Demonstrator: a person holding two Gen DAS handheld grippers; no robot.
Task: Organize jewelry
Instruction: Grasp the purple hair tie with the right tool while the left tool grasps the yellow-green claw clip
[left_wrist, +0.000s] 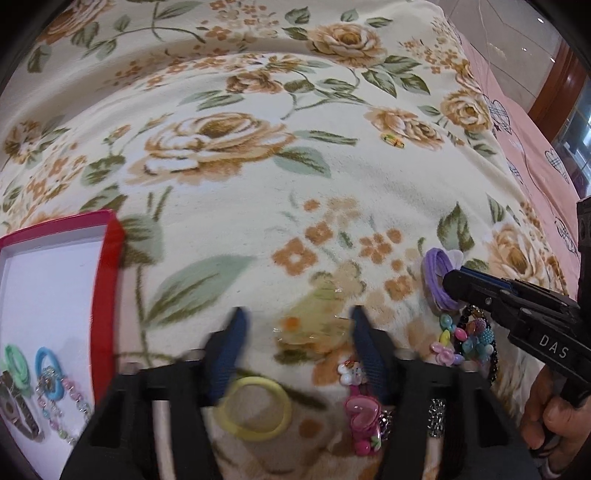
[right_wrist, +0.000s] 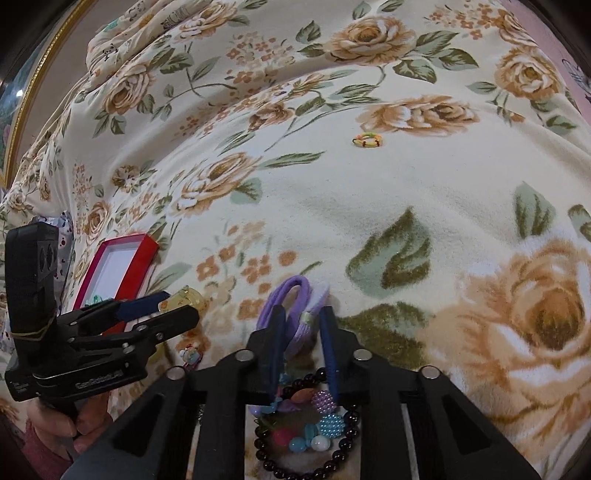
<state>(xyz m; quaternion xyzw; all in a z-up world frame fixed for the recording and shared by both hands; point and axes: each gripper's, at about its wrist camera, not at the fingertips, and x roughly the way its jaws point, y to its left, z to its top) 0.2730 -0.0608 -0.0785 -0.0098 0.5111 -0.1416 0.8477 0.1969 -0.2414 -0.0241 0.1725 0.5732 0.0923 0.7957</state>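
My left gripper (left_wrist: 297, 319) is open, its fingers either side of a clear yellow hair clip (left_wrist: 314, 328) on the floral blanket; it also shows in the right wrist view (right_wrist: 162, 308). A yellow ring tie (left_wrist: 255, 408) and a pink clip (left_wrist: 360, 417) lie below it. My right gripper (right_wrist: 303, 314) is nearly closed around the purple hair tie (right_wrist: 291, 299), also seen in the left wrist view (left_wrist: 439, 277). A dark bead bracelet with coloured charms (right_wrist: 314, 424) lies under it. The red box (left_wrist: 107, 288) at left holds several ties and bracelets.
A small multicoloured ring tie (right_wrist: 367, 140) lies alone far out on the blanket (left_wrist: 240, 184). A pink sheet (left_wrist: 535, 158) borders the blanket on the right. A gold-framed picture (right_wrist: 22, 96) stands at far left.
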